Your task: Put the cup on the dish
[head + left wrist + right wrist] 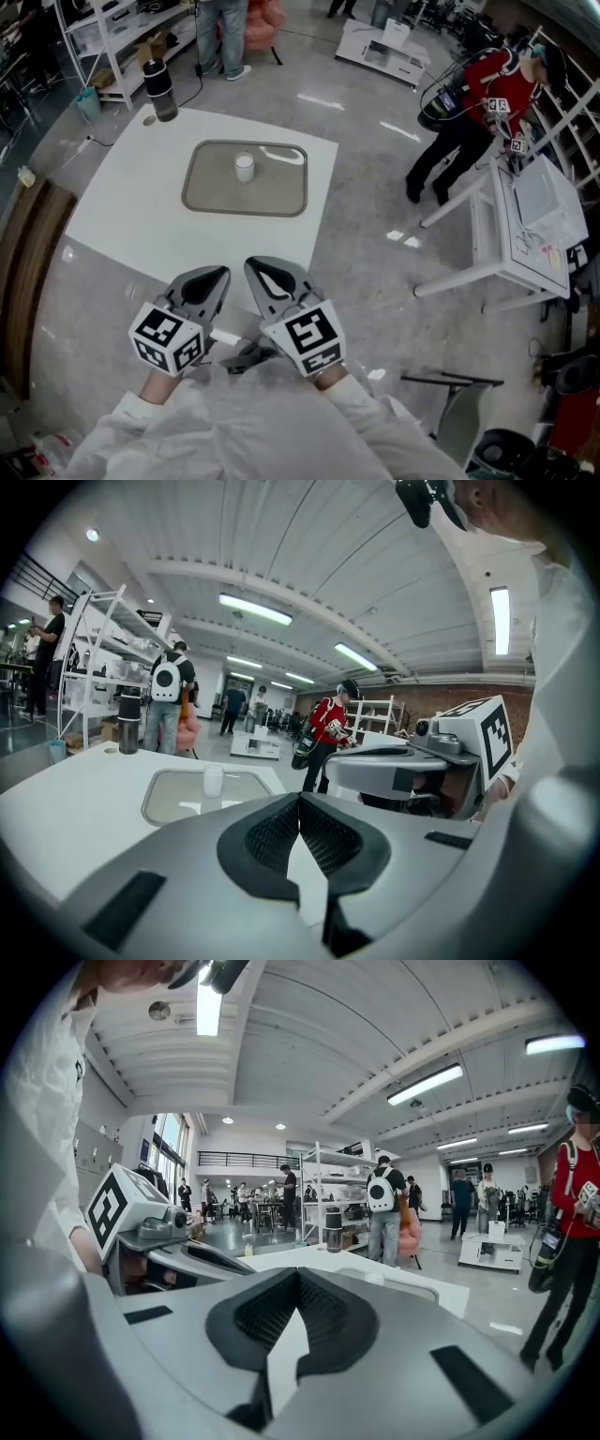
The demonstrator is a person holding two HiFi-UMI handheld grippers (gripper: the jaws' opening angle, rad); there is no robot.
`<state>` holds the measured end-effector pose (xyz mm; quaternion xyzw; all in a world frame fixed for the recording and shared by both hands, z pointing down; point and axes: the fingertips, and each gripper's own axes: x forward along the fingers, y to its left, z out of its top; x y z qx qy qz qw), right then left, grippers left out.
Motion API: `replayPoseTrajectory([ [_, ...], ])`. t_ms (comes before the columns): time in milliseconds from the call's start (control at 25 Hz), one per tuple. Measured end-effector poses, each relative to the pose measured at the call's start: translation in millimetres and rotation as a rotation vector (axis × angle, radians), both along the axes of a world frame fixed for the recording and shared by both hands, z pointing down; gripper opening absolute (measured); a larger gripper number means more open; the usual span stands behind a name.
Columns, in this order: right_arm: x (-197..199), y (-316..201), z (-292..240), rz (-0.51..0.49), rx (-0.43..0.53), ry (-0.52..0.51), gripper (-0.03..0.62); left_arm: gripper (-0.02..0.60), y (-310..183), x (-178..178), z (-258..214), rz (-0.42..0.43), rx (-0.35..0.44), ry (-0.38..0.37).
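Note:
A small white cup stands upright inside the shallow grey dish at the middle of the white table. My left gripper and right gripper hover side by side over the table's near edge, close to my body and well short of the dish. Both point toward it. In the left gripper view the cup shows ahead on the dish, beyond the left gripper, whose pads touch with nothing between them. The right gripper is likewise shut and empty.
A dark bottle stands at the table's far left corner. A person in red bends by a white desk to the right. Shelving and other people stand at the back.

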<state>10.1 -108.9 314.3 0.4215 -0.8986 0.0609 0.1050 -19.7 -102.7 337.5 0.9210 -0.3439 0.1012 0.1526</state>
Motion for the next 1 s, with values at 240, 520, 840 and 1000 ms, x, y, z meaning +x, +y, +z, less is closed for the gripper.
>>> replayPoseTrajectory([
  [240, -1.2, 3.8, 1.8, -0.014, 0.005, 0.022, 0.012, 0.009, 3.7, 6.9, 0.6, 0.011, 0.0, 0.003],
  [520, 1.9, 3.6, 6.8, -0.002, -0.003, 0.033, 0.012, 0.009, 6.5, 11.0, 1.7, 0.032, 0.005, -0.003],
  [840, 0.8, 6.3, 9.0, -0.021, -0.014, 0.037, 0.012, 0.009, 7.6, 10.8, 2.8, 0.02, 0.0, 0.001],
  [1000, 3.4, 5.1, 9.2, -0.03, -0.016, 0.037, 0.012, 0.009, 5.4, 13.2, 3.0, 0.013, -0.006, 0.006],
])
